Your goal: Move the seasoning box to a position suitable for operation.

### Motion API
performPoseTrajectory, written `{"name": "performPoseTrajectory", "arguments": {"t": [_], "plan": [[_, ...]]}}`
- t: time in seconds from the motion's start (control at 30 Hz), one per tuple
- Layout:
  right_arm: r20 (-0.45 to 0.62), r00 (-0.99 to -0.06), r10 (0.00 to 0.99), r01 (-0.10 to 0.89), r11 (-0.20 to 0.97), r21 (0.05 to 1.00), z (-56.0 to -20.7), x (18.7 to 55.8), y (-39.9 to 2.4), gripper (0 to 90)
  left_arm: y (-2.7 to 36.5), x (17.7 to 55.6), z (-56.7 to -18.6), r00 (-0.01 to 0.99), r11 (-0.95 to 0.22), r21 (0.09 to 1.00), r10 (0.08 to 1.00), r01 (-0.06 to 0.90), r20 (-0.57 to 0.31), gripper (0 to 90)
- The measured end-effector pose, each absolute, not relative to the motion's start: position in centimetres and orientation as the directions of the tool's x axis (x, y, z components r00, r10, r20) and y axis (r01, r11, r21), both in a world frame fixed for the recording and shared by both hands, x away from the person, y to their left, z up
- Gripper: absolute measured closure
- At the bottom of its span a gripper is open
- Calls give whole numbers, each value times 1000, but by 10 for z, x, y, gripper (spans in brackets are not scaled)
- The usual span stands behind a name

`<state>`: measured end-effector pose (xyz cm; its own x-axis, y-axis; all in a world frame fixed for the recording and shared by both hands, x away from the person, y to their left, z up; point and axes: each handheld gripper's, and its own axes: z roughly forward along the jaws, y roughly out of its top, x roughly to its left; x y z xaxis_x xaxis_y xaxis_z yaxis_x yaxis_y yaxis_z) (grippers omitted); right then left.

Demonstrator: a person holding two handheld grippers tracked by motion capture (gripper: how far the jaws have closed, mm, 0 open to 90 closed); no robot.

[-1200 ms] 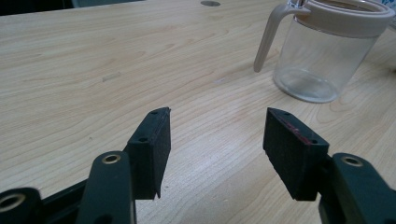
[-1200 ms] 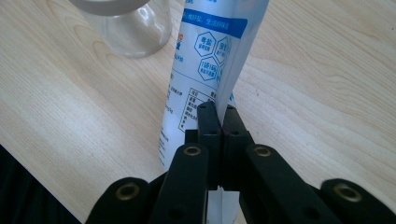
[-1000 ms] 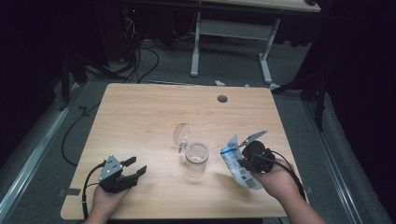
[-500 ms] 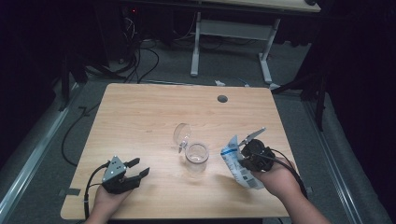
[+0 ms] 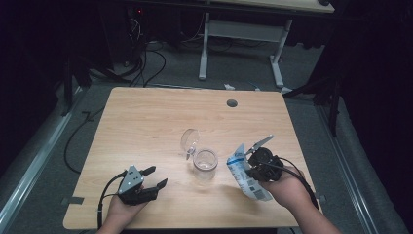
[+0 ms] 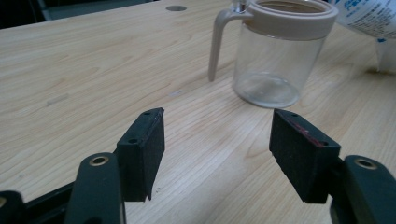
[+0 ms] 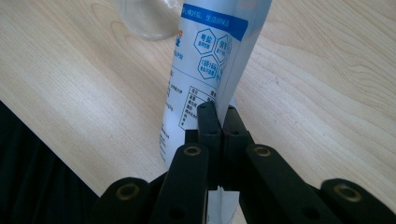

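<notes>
A clear glass jar [image 5: 205,165] with a beige rim and handle stands mid-table, its hinged lid [image 5: 189,139] flipped open behind it. The left gripper view has the jar [image 6: 280,51] ahead and to the right of my left gripper [image 6: 231,154], whose jaws have just been opening and hold nothing. From above, my left gripper [image 5: 157,177] sits near the table's front left, apart from the jar. My right gripper [image 5: 248,171] is shut on a white and blue pouch [image 5: 246,171] just right of the jar. Its pads [image 7: 208,122] pinch the pouch [image 7: 210,60] edge.
The wooden table [image 5: 146,122] has a round cable hole [image 5: 232,103] near its far edge. Cables and a white desk frame [image 5: 241,34] lie on the floor beyond. Each gripper trails a black cable off the front edge.
My left gripper has slid right along the front of the table, toward the jar, and its jaws stand a little wider. The right gripper and pouch have stayed put.
</notes>
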<state>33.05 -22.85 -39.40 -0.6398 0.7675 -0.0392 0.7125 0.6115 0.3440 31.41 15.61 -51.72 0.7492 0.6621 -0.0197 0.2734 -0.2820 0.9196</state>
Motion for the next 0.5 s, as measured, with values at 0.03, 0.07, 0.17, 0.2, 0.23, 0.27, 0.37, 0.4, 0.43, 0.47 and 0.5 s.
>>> {"name": "performPoseTrajectory", "arguments": {"t": [0.03,0.07,0.17,0.2,0.23,0.27,0.37,0.4,0.43,0.47,0.5], "plan": [[-40,-641,766,712,613,343,-394,331,-229,900,155,314,-517,752,-285,920,659,269,-16,363],[-39,-640,767,713,612,343,-394,331,-228,900,153,313,-517,753,-283,922,657,266,-16,363],[-36,-641,767,715,613,337,-393,331,-227,900,149,312,-517,761,-271,926,649,262,-25,363],[-39,-641,767,715,615,331,-392,330,-227,900,148,312,-516,763,-268,927,646,262,-29,363],[-39,-643,765,714,617,331,-391,330,-226,900,146,311,-516,768,-269,927,640,261,-30,362],[-44,-644,764,714,620,326,-389,329,-225,900,145,311,-516,770,-271,927,637,259,-29,362],[-45,-645,763,712,622,325,-385,328,-224,900,140,309,-516,779,-280,925,626,256,-26,355],[-42,-647,761,711,622,329,-384,328,-224,900,138,309,-516,782,-280,925,623,256,-28,354],[-44,-646,762,712,623,323,-383,327,-223,900,136,308,-516,785,-282,925,619,255,-27,351],[-42,-643,765,716,620,320,-382,327,-222,900,135,307,-516,787,-284,925,616,254,-28,347],[-41,-643,765,717,620,319,-382,326,-221,900,134,307,-516,792,-291,923,611,253,-24,346]]}}
